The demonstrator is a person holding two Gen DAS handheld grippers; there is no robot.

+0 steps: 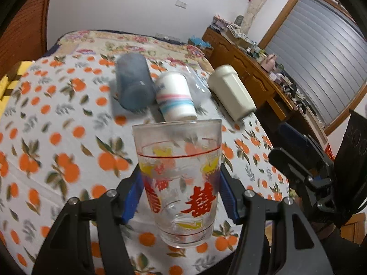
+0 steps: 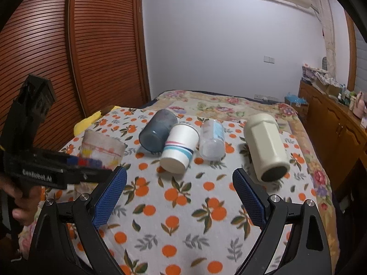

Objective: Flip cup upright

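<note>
My left gripper (image 1: 181, 194) is shut on a clear glass cup (image 1: 179, 181) with red characters and yellow marks; the cup stands mouth up, just above the orange-print cloth (image 1: 57, 137). In the right wrist view the same glass (image 2: 103, 149) and the left gripper (image 2: 68, 171) show at the left. My right gripper (image 2: 179, 194) is open and empty above the cloth, short of a row of cups lying on their sides: a dark blue cup (image 2: 158, 133), a white striped paper cup (image 2: 180, 149), a clear plastic cup (image 2: 212, 141) and a cream cup (image 2: 266, 146).
The cloth covers a bed with a floral blanket (image 2: 218, 107) behind. A wooden slatted wardrobe (image 2: 68, 57) stands at the left. A wooden cabinet (image 2: 332, 123) with clutter stands at the right, near the bed's edge. A yellow item (image 2: 88, 121) lies at the far left.
</note>
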